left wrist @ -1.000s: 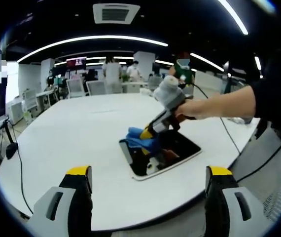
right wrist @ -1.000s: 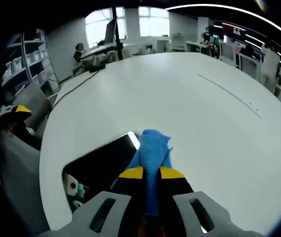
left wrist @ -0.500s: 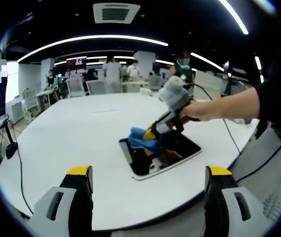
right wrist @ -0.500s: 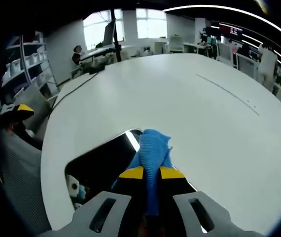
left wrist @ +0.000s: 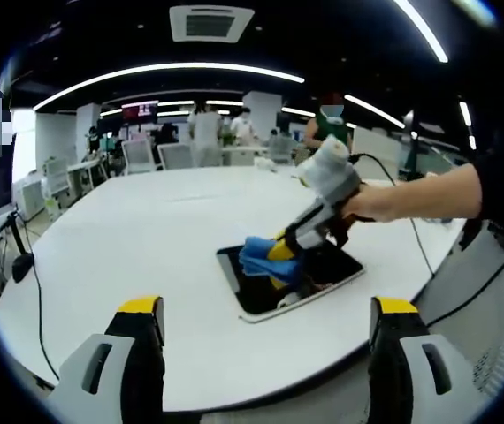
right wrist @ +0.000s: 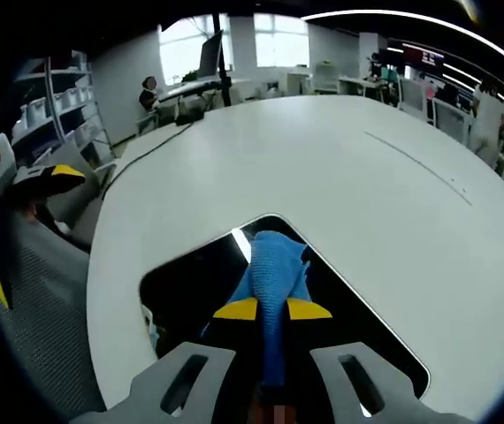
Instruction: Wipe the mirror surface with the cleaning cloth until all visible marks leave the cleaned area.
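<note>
The left gripper (left wrist: 265,331) hangs over the near edge of the white surface (left wrist: 128,247), its jaws wide apart and holding nothing. Beyond it, the dark rectangular mirror (left wrist: 336,269) lies flat on the surface. The right gripper (right wrist: 271,309), held by a hand (left wrist: 371,205), has its jaws clamped on the blue cleaning cloth (right wrist: 274,265), which rests on the mirror.
</note>
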A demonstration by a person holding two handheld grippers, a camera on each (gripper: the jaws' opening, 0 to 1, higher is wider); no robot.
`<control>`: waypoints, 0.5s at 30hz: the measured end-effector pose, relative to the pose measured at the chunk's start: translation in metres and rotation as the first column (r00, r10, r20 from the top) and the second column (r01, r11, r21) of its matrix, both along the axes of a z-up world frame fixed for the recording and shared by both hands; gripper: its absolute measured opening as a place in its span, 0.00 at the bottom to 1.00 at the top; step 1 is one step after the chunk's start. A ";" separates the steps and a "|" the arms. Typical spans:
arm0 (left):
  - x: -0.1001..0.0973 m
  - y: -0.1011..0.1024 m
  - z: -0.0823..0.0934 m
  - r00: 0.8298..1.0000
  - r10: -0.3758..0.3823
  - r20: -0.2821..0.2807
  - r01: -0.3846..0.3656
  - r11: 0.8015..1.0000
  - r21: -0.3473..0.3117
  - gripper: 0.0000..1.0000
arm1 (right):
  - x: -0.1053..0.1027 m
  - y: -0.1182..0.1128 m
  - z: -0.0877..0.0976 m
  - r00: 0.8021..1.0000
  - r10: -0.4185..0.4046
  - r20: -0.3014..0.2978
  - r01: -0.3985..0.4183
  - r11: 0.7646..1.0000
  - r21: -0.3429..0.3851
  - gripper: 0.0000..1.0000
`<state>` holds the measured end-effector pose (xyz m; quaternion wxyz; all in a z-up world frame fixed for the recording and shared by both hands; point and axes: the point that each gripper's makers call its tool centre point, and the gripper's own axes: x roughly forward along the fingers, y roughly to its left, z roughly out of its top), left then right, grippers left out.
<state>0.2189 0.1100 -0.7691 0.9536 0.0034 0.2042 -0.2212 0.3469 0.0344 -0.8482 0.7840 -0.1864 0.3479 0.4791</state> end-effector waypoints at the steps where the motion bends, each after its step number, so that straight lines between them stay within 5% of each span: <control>1: 0.000 0.000 0.000 1.000 0.000 0.000 0.000 1.000 0.000 0.97 | -0.002 0.000 0.000 1.000 0.004 -0.002 -0.004 1.000 -0.001 0.05; 15: 0.000 -0.001 -0.001 1.000 -0.003 -0.005 0.003 1.000 0.002 0.96 | -0.031 -0.002 0.000 0.997 0.078 -0.009 -0.078 0.997 -0.017 0.05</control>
